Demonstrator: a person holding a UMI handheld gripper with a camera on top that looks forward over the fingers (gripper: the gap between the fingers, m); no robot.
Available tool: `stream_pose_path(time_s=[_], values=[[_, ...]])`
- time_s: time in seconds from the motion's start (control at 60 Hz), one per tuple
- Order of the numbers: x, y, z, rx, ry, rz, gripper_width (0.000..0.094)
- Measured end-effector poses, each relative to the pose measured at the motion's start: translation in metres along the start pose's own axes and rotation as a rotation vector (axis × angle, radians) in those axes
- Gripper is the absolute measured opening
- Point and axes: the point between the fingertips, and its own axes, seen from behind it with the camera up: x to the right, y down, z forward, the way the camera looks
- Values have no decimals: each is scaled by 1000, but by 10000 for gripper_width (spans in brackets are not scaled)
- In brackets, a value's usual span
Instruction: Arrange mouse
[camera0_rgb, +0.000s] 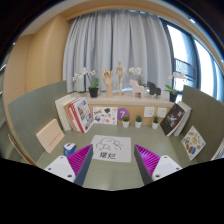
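Nearest, the hand-held gripper (110, 168), fingers spread wide apart with nothing clamped, magenta pads (146, 158) facing inward. Between the fingers, resting on the grey-green surface (35, 112), a white card (109, 151) printed with dark outline drawings and a line of small text too fine to read. No mouse clearly made out anywhere; cannot tell whether the drawings on the card depict one. Just left of the left finger, a small purple-and-blue object (70, 148), partly hidden by the finger, identity unclear. Further left, a tan board (49, 135) lying tilted on the surface.

Beyond the fingers, a row of upright books and boxes: a red-edged book (73, 116) leaning at the left with a white illustrated cover (86, 114) beside it, then a purple box (123, 115) near the middle, contents not visible. To the right, a dark cover (175, 118) propped at a slant and a pale illustrated card (193, 142) lying nearer, off the right finger.

Behind the row, a light wooden shelf (125, 101) carrying a dark pot with a white orchid (92, 83) at the left, a pale wooden figure (121, 77) near the centre, and a second potted plant (171, 90) at the right. Other small items on the shelf too small to name.

Farthest, grey curtains (115, 45) across the back and a bright window (186, 50) at the right, partly cut off.
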Motion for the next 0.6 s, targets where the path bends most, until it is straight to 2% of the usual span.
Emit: stream_pose_path(time_s=[0.267, 0.467, 0.6], values=[[-126, 113, 70, -192, -48, 27, 822], [-218, 158, 133, -289, -98, 16, 816], [-255, 171, 178, -325, -102, 14, 816]])
